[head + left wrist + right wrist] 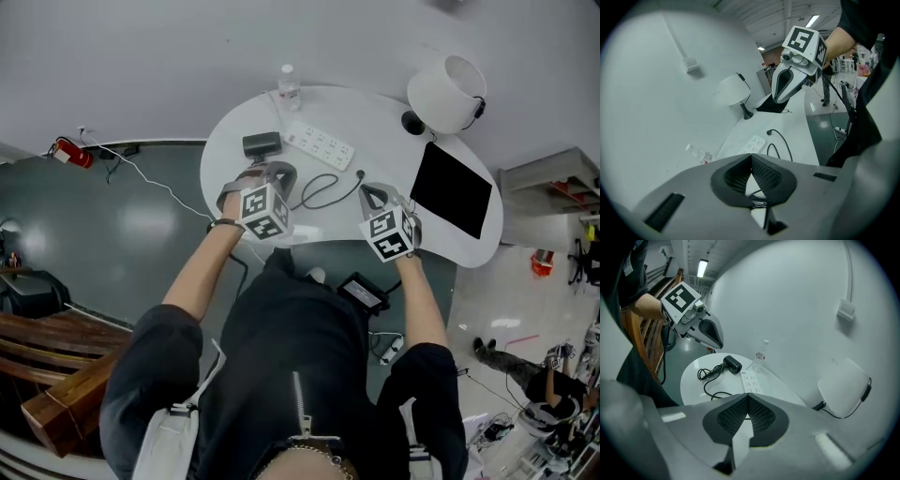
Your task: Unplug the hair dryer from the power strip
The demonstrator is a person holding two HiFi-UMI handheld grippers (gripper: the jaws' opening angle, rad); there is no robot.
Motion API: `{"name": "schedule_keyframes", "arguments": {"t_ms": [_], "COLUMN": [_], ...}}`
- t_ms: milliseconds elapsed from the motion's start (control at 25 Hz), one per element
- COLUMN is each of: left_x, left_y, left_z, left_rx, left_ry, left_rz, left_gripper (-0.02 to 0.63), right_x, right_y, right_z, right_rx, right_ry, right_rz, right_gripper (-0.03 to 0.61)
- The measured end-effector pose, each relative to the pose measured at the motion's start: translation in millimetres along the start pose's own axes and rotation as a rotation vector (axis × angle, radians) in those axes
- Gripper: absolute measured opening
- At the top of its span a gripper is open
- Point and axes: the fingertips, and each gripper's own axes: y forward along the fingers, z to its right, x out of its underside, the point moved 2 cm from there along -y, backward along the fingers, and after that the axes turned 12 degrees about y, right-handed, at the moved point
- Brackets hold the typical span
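The black hair dryer (pixel 262 144) lies at the back left of the white round table (pixel 441 248). Its black cord (pixel 323 190) loops over the table and ends in a plug (pixel 360 174) lying loose, apart from the white power strip (pixel 320 143). My left gripper (pixel 271 170) hovers shut and holding nothing just in front of the dryer. My right gripper (pixel 373 194) is shut too, holding nothing, just in front of the plug. The left gripper view shows the strip (pixel 753 144) and plug (pixel 769 132) beyond the closed jaws; the right gripper view shows the dryer (pixel 732 363) and strip (pixel 750 381).
A clear water bottle (pixel 289 84) stands at the table's back edge beside the strip. A white lamp (pixel 448 92) and a black flat pad (pixel 451 190) occupy the right side. A white wall rises behind the table. Cables and a black box (pixel 364 292) lie on the floor below.
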Motion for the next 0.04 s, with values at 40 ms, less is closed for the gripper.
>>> {"name": "schedule_keyframes", "arguments": {"t_ms": [40], "left_x": [-0.2], "left_y": [0.1], "left_z": [0.5], "left_rx": [0.002], "left_ry": [-0.001], "left_rz": [0.001], "left_gripper": [0.012], "right_x": [0.1], "right_y": [-0.6], "right_z": [-0.2], "right_rx": [0.0], "right_ry": [0.0], "right_rz": [0.0], "right_gripper": [0.003]}}
